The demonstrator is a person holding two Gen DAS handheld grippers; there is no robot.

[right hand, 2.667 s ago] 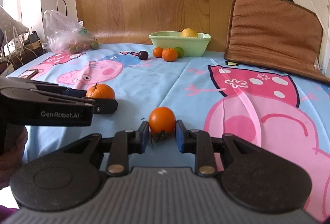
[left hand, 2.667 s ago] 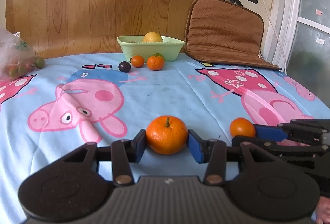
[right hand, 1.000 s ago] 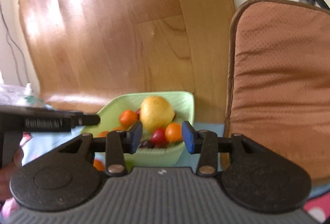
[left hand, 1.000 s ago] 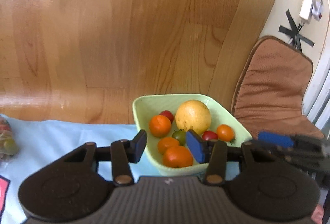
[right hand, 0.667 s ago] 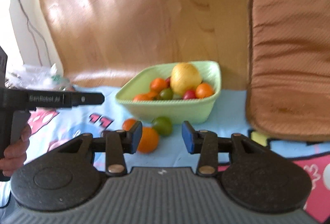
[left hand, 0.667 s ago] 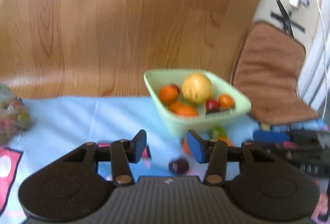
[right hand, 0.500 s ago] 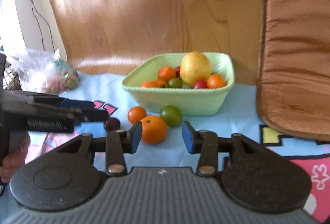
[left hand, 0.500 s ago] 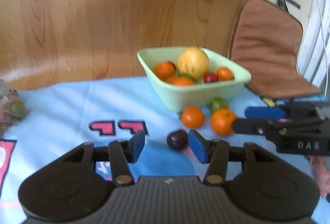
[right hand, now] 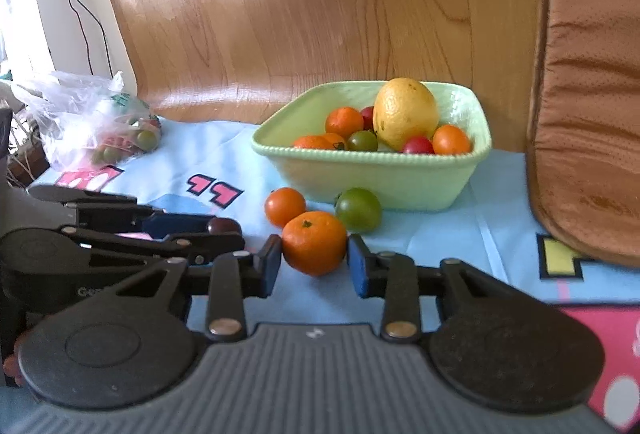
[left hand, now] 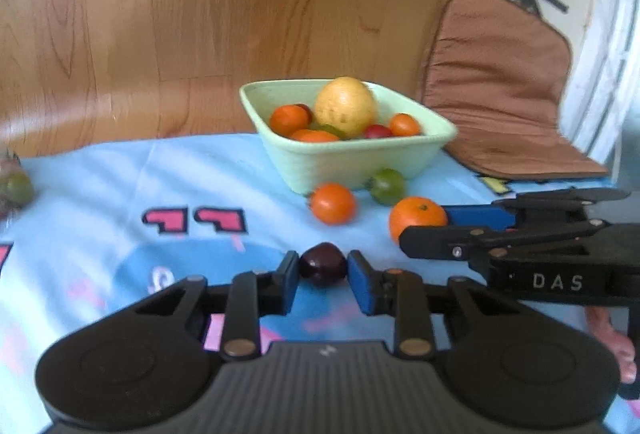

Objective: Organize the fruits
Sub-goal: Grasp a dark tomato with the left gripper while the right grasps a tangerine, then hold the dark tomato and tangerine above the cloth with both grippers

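Writing: "DAS" in white letters on the side of the right tool, at the right of the left wrist view; a label starting "Ge" on the left tool, at the lower left of the right wrist view — the rest is hidden.
Left tool: clenched on the dark plum, its blue pads touching both sides; it points forward and downward at the blue cartoon cloth.
Right tool: its jaws are closing around the mandarin; the left pad touches the fruit, the right pad sits just beside it.
Hands: fingers show at the lower right edge of the left wrist view, under the right tool.
Bowl: the green bowl, centre frame, holds a large yellow fruit among small orange, red and green ones.
Loose fruit: an orange tomato and a green tomato lie just in front of the bowl, beside the mandarin.
Left edge: a plastic bag of fruit — upper left of the right wrist view.
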